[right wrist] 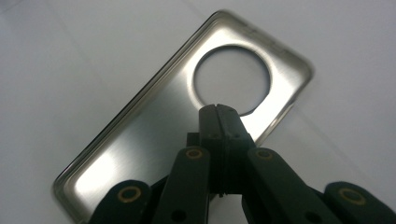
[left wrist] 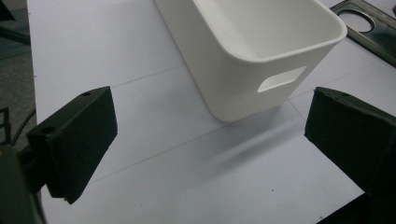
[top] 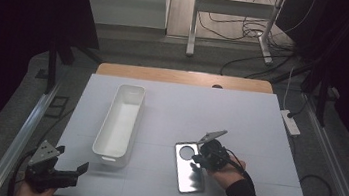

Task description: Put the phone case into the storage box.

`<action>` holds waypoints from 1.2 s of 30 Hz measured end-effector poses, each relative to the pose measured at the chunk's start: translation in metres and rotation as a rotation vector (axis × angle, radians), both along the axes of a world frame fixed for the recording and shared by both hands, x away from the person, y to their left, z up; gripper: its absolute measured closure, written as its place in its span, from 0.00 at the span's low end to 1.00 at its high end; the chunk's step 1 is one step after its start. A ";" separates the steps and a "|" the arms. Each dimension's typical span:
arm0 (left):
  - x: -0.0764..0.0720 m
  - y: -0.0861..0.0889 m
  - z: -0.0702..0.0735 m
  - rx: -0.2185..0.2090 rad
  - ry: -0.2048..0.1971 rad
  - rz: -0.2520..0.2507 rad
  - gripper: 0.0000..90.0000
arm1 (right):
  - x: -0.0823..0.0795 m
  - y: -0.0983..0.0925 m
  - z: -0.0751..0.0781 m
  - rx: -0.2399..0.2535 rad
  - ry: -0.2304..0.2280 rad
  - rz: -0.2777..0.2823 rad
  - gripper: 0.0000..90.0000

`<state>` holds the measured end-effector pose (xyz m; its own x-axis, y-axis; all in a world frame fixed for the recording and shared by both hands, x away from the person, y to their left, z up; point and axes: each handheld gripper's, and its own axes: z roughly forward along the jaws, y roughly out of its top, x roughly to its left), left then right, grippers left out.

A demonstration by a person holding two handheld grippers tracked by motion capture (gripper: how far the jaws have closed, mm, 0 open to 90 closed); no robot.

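A brushed metal plate with a round hole near its far end lies flat on the white table, right of centre. My right gripper is shut above it, and in the right gripper view its joined tips sit at the near rim of the hole in the plate. Nothing shows between the jaws. A long empty white bin stands left of centre. My left gripper hovers open at the table's front left corner, facing the bin's near end wall with its handle slot; its jaws are wide apart and empty.
A wooden strip runs along the table's far edge. Metal rails flank the table on both sides. A white power strip lies on the floor to the right, and a stand with cables is beyond the table.
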<state>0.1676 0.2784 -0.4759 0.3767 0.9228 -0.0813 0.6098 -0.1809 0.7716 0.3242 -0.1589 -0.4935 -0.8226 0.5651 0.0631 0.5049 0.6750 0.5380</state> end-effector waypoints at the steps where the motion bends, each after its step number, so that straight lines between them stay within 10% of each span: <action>1: 0.000 0.000 0.000 0.000 0.002 0.001 0.04 | -0.005 0.000 -0.001 -0.006 0.010 0.006 1.00; 36: 0.001 -0.001 0.000 0.004 0.001 -0.003 0.04 | -0.019 -0.016 -0.007 -0.095 0.014 0.009 1.00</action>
<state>0.1682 0.2777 -0.4756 0.3792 0.9220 -0.0784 0.6101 -0.1855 0.7703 0.3053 -0.1748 -0.5007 -0.8268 0.5620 0.0212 0.5059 0.7268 0.4646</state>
